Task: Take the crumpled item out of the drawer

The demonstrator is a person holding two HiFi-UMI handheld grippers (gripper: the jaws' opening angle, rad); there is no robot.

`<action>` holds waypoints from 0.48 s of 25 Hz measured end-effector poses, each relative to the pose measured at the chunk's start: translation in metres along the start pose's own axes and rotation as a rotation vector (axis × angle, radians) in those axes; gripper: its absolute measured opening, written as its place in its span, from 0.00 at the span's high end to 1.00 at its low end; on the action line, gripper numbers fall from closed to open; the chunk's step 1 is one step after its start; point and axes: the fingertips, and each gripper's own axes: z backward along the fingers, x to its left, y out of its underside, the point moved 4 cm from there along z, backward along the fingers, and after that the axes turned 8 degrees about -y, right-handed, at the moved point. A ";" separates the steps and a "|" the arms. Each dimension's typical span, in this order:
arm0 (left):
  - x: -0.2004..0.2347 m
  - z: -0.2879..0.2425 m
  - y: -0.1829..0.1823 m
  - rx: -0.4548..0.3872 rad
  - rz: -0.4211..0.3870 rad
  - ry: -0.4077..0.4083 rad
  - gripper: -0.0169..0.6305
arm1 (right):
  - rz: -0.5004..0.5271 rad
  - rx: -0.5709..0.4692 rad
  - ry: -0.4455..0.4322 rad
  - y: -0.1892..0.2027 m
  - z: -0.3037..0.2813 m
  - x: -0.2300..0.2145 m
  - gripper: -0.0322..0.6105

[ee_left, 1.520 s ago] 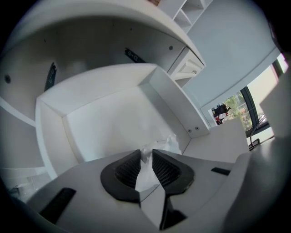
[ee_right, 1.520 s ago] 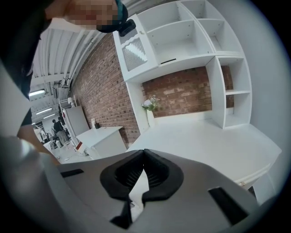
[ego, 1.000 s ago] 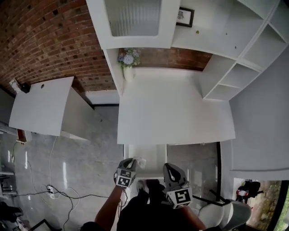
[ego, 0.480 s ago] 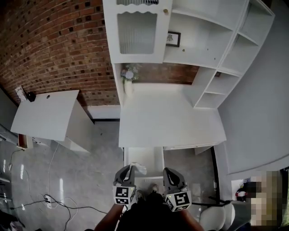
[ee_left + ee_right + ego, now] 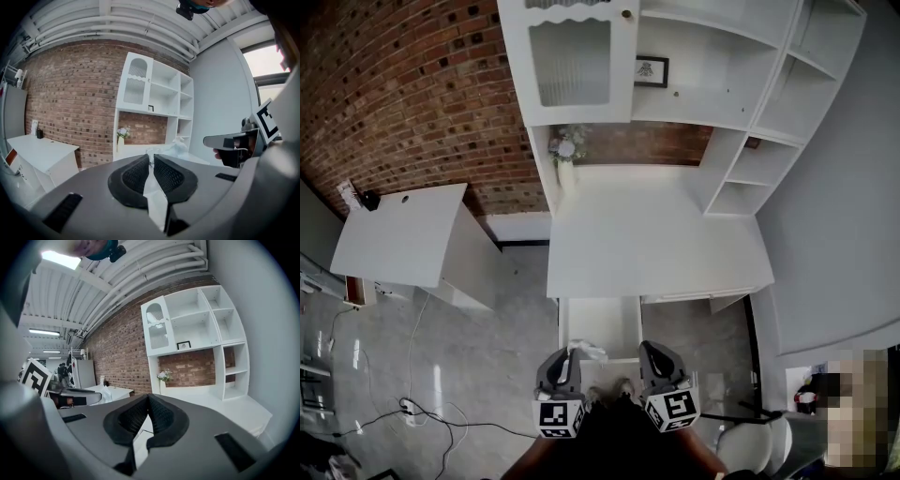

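Viewed from above, the left gripper (image 5: 567, 356) and the right gripper (image 5: 650, 351) are held side by side at the 6 o'clock edge of the scene, both pointing toward 12 o'clock. The left gripper's jaws are nearly together, their pads clamping a crumpled item (image 5: 587, 351), white and thin like paper or tissue. A flattened strip of it is pinched between the pads, and a loose bunch projects past the tips toward 1 o'clock. The item appears over the near left corner of the open drawer (image 5: 602, 323); its height above the drawer cannot be told. The right gripper's jaws meet at their tips with nothing between them.

The drawer stands pulled out at 6 o'clock of a white desk (image 5: 656, 239). A white shelf unit (image 5: 712, 89) rises at the desk's 12 o'clock side against a brick wall (image 5: 412, 94). A vase of flowers (image 5: 566, 155) occupies the desk's 11 o'clock corner. A white side table (image 5: 398, 234) stands well apart at 9 o'clock.
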 end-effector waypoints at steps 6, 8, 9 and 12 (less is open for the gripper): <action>-0.009 -0.002 0.001 -0.008 -0.006 -0.008 0.89 | -0.006 -0.008 -0.040 0.004 0.003 -0.004 0.93; -0.009 -0.001 -0.001 -0.013 -0.007 -0.015 0.89 | -0.009 -0.009 -0.044 0.005 0.002 -0.004 0.93; -0.008 -0.001 -0.002 -0.015 -0.008 -0.019 0.89 | -0.011 -0.011 -0.045 0.004 0.002 -0.004 0.93; -0.006 -0.002 -0.001 -0.018 -0.015 -0.031 0.89 | -0.018 -0.020 -0.051 0.003 0.001 -0.004 0.93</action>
